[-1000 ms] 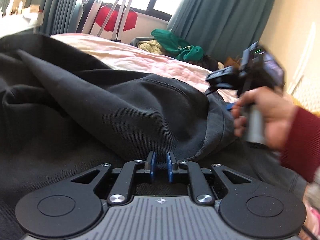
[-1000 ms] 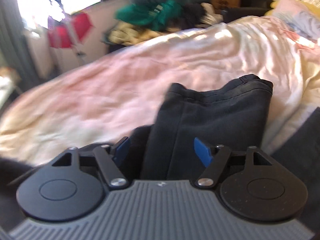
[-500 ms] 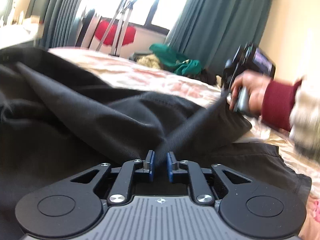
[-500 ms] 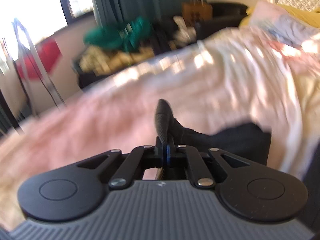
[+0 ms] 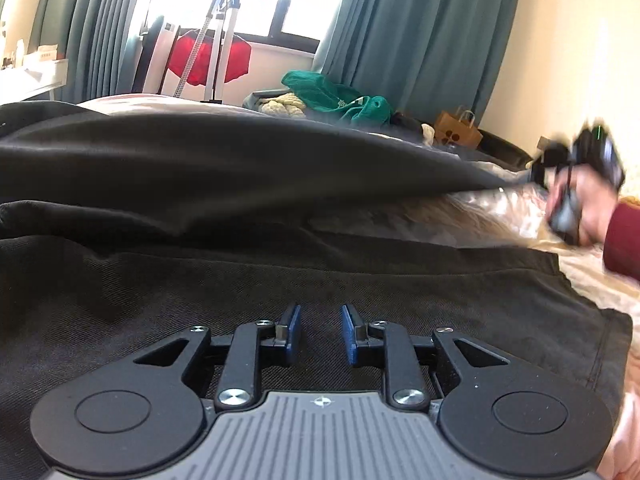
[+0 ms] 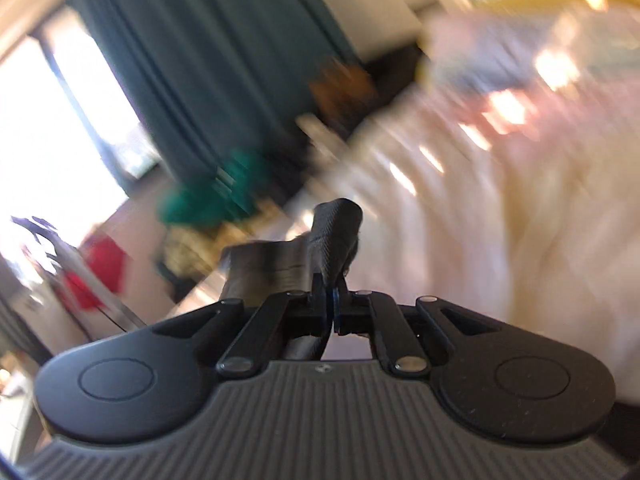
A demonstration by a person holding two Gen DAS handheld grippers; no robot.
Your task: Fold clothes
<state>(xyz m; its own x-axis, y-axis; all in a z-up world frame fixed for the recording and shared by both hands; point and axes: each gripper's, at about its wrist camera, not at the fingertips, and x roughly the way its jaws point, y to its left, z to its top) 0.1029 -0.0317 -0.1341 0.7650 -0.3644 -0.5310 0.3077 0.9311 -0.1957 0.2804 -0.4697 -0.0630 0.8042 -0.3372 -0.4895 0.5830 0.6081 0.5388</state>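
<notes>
— Black cloth, that's most of what I see: the dark trousers (image 5: 280, 280) spread flat over the near part of the bed (image 5: 592, 276), one leg reaching to its right edge.

— And the left gripper (image 5: 320, 330)?

— Low over the flat leg, blue pads (image 5: 294, 326) parted with a clear gap, nothing between them. Just fabric lying underneath.

— The other one?

— The right gripper (image 6: 333, 300) has its jaws pinched together on a fold of the same trousers; a rounded tuft of black weave (image 6: 336, 236) sticks up past the fingertips. From the left camera you see the person's hand (image 5: 580, 208), in a dark red sleeve (image 5: 624, 240), holding that tool out at the right side, and the upper leg (image 5: 240, 160) drawn up in a long taut sheet from the left toward it.

— So the upper leg is off the bed?

— Lifted, yes; pale pink bedding shows under its raised edge on the right. The right camera's view is badly smeared, so beyond the pinch I can only make out pink sheets, teal curtains (image 5: 420, 40) and a green heap of clothing (image 5: 340, 98) past the far edge of the bed.
</notes>
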